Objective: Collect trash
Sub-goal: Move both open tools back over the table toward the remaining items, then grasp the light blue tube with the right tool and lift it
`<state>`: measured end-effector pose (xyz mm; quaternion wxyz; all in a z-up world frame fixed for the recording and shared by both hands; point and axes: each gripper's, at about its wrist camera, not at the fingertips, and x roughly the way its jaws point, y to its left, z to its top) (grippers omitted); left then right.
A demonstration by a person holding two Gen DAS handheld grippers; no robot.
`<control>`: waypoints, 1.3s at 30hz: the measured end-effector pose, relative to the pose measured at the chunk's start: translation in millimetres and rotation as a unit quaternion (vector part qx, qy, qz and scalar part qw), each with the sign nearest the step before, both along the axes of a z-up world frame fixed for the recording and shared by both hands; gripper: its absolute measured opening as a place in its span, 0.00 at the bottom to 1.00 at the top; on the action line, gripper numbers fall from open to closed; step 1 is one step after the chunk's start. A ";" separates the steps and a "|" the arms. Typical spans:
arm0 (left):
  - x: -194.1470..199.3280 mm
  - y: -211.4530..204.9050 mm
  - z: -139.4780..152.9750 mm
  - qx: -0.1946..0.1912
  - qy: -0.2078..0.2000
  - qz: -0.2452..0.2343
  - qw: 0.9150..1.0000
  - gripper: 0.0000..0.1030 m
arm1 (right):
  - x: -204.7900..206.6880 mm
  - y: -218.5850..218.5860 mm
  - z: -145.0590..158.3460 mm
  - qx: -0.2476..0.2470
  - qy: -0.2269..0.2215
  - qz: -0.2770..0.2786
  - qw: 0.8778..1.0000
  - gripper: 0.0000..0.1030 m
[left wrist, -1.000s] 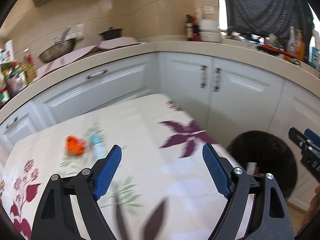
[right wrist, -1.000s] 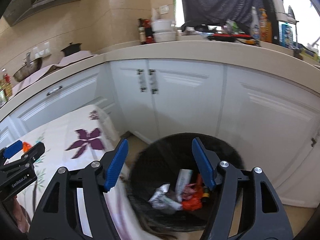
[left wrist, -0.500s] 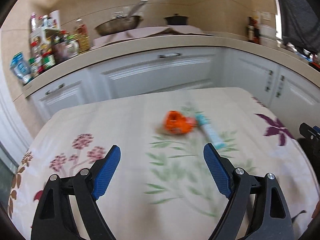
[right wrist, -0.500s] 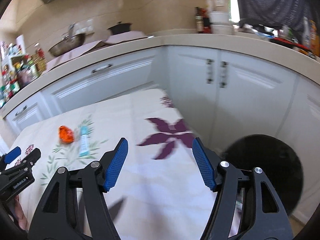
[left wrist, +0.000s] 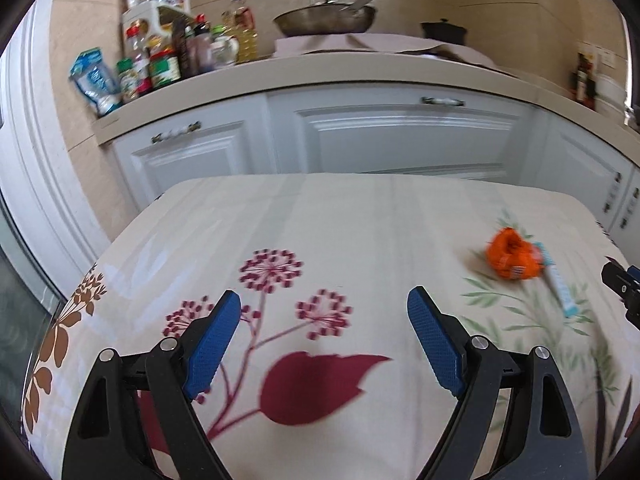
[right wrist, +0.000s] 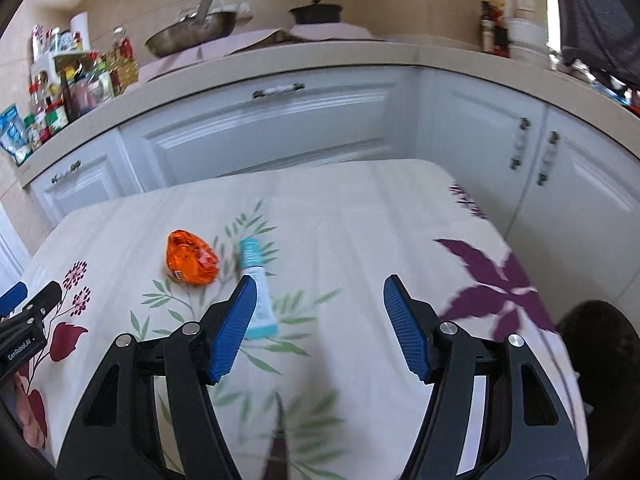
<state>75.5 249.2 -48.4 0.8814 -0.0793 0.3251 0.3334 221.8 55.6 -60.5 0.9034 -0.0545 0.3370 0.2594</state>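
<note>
**A:** What is lying on the table?

**B:** A floral cloth [right wrist: 360, 216] is covering it. An orange wrapper [right wrist: 191, 257], crumpled, is sitting on the left half. Just to its right a blue and white tube [right wrist: 258, 288] is lying lengthwise, its capped end pointing to the far side. The two are sitting close together; whether they touch I cannot tell.

**A:** Where are the grippers?

**B:** The right gripper [right wrist: 320, 304] is hovering over the near middle of the cloth, its blue fingers spread wide and gripping nothing. Its left finger [right wrist: 234, 322] is overlapping the near end of the tube in this view. The left gripper [left wrist: 324, 328] is hanging over the left part of the cloth, above red printed flowers, fingers also wide apart and empty. From there the wrapper [left wrist: 512, 258] and tube [left wrist: 558, 286] are lying far off to the right.

**A:** And around the table?

**B:** White cabinets [right wrist: 280, 120] are running along the far side under a counter. A pan [left wrist: 326, 18] and bottles [left wrist: 176, 56] are standing on it. A black bin [right wrist: 596, 344] is showing at the right, below the table edge.
</note>
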 end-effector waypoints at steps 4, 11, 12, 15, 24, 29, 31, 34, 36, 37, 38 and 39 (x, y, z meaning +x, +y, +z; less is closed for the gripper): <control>0.4 13.5 -4.2 -0.002 0.007 0.014 1.000 0.80 | 10.0 23.6 -8.9 -0.016 0.022 0.020 0.999 0.54; -1.5 25.3 -9.3 -0.012 0.010 0.023 1.000 0.80 | 21.2 50.5 -20.8 -0.049 0.055 0.045 0.996 0.43; -1.4 25.8 -9.5 -0.013 0.011 0.023 1.000 0.80 | 22.5 52.5 -22.7 -0.054 0.059 0.047 0.996 0.42; -0.9 27.3 -10.8 -0.018 0.012 0.021 1.000 0.80 | 25.8 57.5 -28.6 -0.068 0.075 0.050 0.994 0.36; 2.9 22.1 -12.0 -0.031 0.010 0.010 0.999 0.80 | 25.6 55.8 -29.1 -0.076 0.066 0.050 0.994 0.17; 11.3 9.8 -10.8 -0.034 0.010 -0.006 0.999 0.80 | 29.7 40.6 -24.3 -0.066 0.059 0.037 0.995 0.17; 16.8 3.6 -10.9 -0.037 0.011 -0.015 0.999 0.80 | 34.2 30.5 -22.1 -0.062 0.056 0.027 0.996 0.17; 24.8 -4.9 -9.3 -0.037 0.012 -0.027 0.999 0.80 | 43.0 13.8 -19.1 -0.056 0.054 0.011 0.997 0.17; 32.7 -13.1 -6.7 -0.038 0.012 -0.038 0.998 0.80 | 47.5 3.6 -17.5 -0.053 0.052 0.002 0.997 0.17; 35.4 -15.3 -6.0 -0.039 0.012 -0.041 0.998 0.80 | 49.8 -2.1 -16.9 -0.051 0.051 -0.003 0.997 0.17; 40.5 -19.8 -3.8 -0.040 0.010 -0.047 0.998 0.80 | 52.3 -8.1 -16.1 -0.048 0.051 -0.007 0.998 0.17; 43.2 -22.2 -2.5 -0.039 0.009 -0.049 0.998 0.80 | 53.6 -12.2 -16.0 -0.047 0.050 -0.010 0.998 0.17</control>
